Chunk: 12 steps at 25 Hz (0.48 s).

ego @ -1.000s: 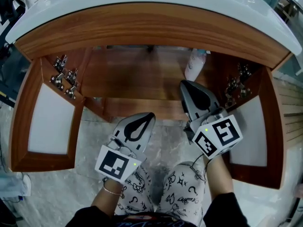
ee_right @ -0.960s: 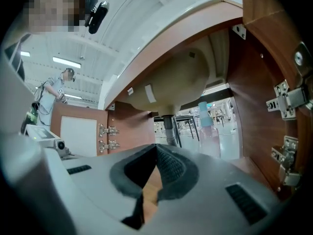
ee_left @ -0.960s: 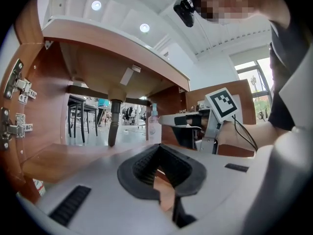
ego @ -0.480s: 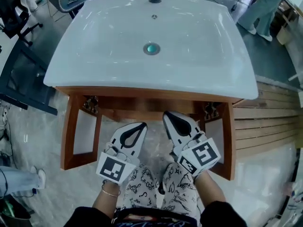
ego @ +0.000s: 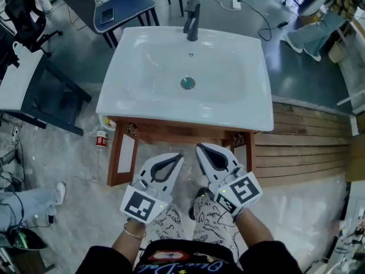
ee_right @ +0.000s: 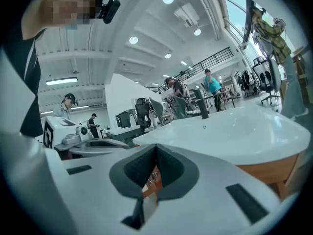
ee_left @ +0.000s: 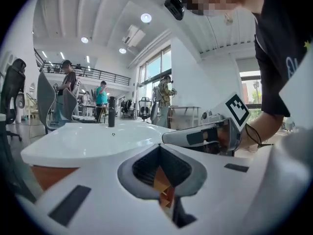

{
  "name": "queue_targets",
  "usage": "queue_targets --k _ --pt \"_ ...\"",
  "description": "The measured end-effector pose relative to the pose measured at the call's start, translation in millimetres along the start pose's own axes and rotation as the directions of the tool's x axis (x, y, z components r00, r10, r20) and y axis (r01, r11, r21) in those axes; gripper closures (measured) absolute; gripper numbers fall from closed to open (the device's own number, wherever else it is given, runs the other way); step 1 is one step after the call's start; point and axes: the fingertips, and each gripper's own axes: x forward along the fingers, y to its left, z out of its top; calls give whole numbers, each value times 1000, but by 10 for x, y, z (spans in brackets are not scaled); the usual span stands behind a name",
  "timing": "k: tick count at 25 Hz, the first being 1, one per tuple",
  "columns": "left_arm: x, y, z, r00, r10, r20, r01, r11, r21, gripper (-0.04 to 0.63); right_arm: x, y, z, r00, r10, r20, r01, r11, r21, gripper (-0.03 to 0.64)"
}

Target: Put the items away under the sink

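Observation:
In the head view, the white sink basin with its dark faucet sits on a wooden cabinet. Both cabinet doors hang open, the left door and the right door. The basin hides the inside of the cabinet. My left gripper and right gripper are held side by side in front of the cabinet, above my knees. Both are shut with nothing in them. In the left gripper view the basin rim lies just ahead of the shut left gripper. The right gripper view shows the right gripper shut as well.
A small red-labelled bottle stands on the floor by the cabinet's left side. A slatted wooden platform lies to the right. A dark chair and a cable are behind the sink. People stand further off in the room.
Both grippers have drawn back from the cabinet opening and risen, still shut. The view rose too: the cabinet's inside and a white bottle in it are hidden now, and the whole basin shows.

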Motion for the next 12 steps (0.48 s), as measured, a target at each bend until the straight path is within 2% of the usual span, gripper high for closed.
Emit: queue_targets --k 8,12 --pt "-213 -111 751 1000 1 26 0 999 -41 588 -282 285 705 999 23 -23 -24 1000 -20 609" --pt "-264 -235 1062 999 -13 36 13 1000 -4 588 -472 330 939 999 23 -31 -24 1000 -18 609"
